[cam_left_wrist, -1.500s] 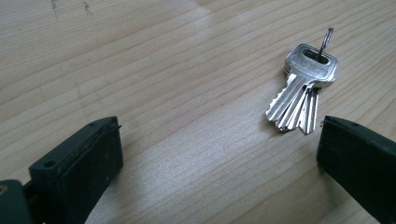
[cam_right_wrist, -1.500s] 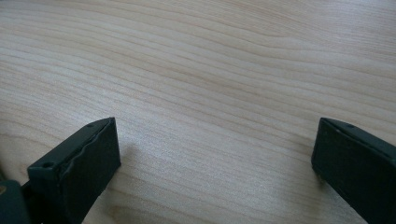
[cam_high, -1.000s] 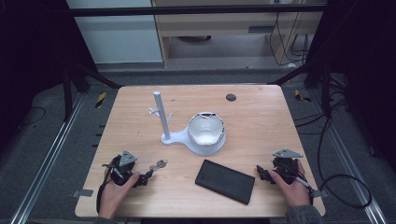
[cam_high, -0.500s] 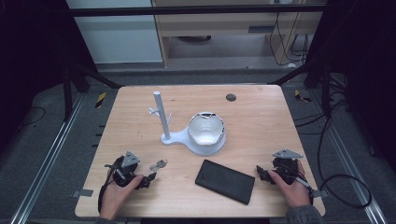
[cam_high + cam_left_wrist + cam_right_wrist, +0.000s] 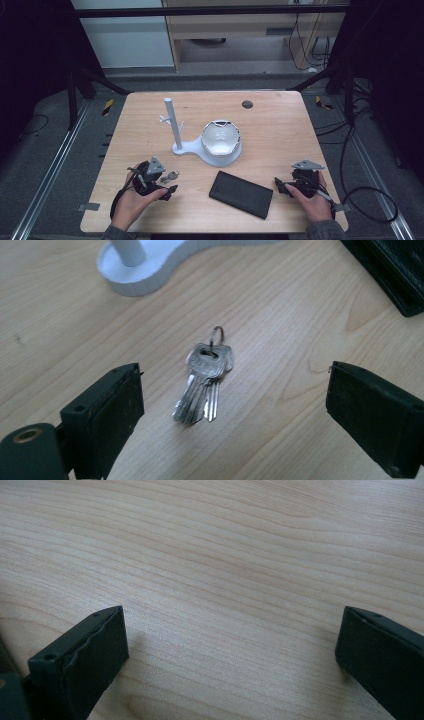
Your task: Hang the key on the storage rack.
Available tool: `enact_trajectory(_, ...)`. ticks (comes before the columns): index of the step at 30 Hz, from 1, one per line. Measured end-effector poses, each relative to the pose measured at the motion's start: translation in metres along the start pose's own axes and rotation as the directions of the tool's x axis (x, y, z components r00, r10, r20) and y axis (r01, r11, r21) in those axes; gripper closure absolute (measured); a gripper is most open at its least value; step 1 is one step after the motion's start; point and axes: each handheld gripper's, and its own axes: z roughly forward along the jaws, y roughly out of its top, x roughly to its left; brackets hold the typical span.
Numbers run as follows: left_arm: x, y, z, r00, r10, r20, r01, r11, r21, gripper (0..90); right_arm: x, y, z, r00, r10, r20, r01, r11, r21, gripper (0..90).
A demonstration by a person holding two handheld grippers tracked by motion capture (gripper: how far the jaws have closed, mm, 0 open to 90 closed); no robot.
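Observation:
A bunch of silver keys (image 5: 205, 380) on a small ring lies flat on the wooden table (image 5: 280, 130). My left gripper (image 5: 235, 410) is open just before the keys (image 5: 171, 175), its jaws wide to either side and touching nothing. In the high view the left gripper (image 5: 162, 182) sits at the front left of the table. A white stand (image 5: 172, 125) with an upright post and side pegs joins a white bowl-shaped tray (image 5: 221, 140) at mid-table. My right gripper (image 5: 280, 186) rests open at the front right over bare wood (image 5: 230, 580).
A flat black case (image 5: 241, 194) lies between the two grippers near the front edge, and its corner (image 5: 395, 275) is at the top right of the left gripper view. A small dark disc (image 5: 247, 104) sits near the far edge. Metal rails run along both sides of the table.
My left gripper has drawn back slightly toward the front edge, leaving the keys on the table. The right gripper has stayed put.

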Motion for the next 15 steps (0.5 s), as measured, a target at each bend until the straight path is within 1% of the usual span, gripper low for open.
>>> enact_trajectory(1,0.000,0.000,0.000,1.0000,0.000,0.000,0.000,1.0000,0.000,8.4,0.000,0.000,0.000,1.0000,0.000,0.000,0.000,1.000,0.000,0.7)
enact_trajectory(2,0.003,0.008,0.002,0.9998,0.010,0.016,-0.011,0.9989,0.046,8.4,0.000,0.000,0.000,1.0000,0.000,0.000,0.000,1.000,0.000,0.7)
enact_trajectory(4,0.007,0.014,0.003,0.9994,0.033,-0.011,-0.032,0.9955,0.089,8.4,0.000,0.000,0.000,1.0000,0.001,0.000,-0.001,1.000,0.000,0.7)
enact_trajectory(6,0.009,0.016,0.003,0.9992,0.038,-0.012,-0.036,0.9923,0.118,8.5,0.000,0.000,0.000,1.0000,0.000,0.000,0.000,1.000,0.000,0.7)
enact_trajectory(9,0.009,0.016,0.002,0.9992,0.040,-0.003,-0.039,0.9912,0.126,8.8,0.000,0.000,0.000,1.0000,0.000,-0.001,0.000,1.000,0.000,0.6)
enact_trajectory(10,0.009,0.016,0.002,0.9992,0.038,0.006,-0.039,0.9905,0.132,9.5,0.000,0.000,0.000,1.0000,0.000,-0.002,0.000,1.000,0.001,0.5)
enact_trajectory(12,0.010,0.017,0.002,0.9993,0.035,0.013,-0.037,0.9907,0.131,10.2,0.000,0.000,0.000,1.0000,0.000,-0.002,0.000,1.000,0.001,0.5)
enact_trajectory(13,0.012,0.018,0.001,0.9992,0.035,0.018,-0.037,0.9895,0.140,11.5,0.000,0.000,0.000,1.0000,0.000,-0.002,0.000,1.000,0.001,0.5)
enact_trajectory(14,0.013,0.019,0.000,0.9990,0.043,0.015,-0.044,0.9880,0.148,12.1,0.000,0.000,0.000,1.0000,-0.001,-0.001,0.001,1.000,0.001,0.8)
enact_trajectory(15,0.014,0.022,-0.005,0.9980,0.063,0.009,-0.064,0.9862,0.153,12.6,0.001,0.000,0.000,1.0000,0.000,0.000,0.000,1.000,-0.001,1.3)
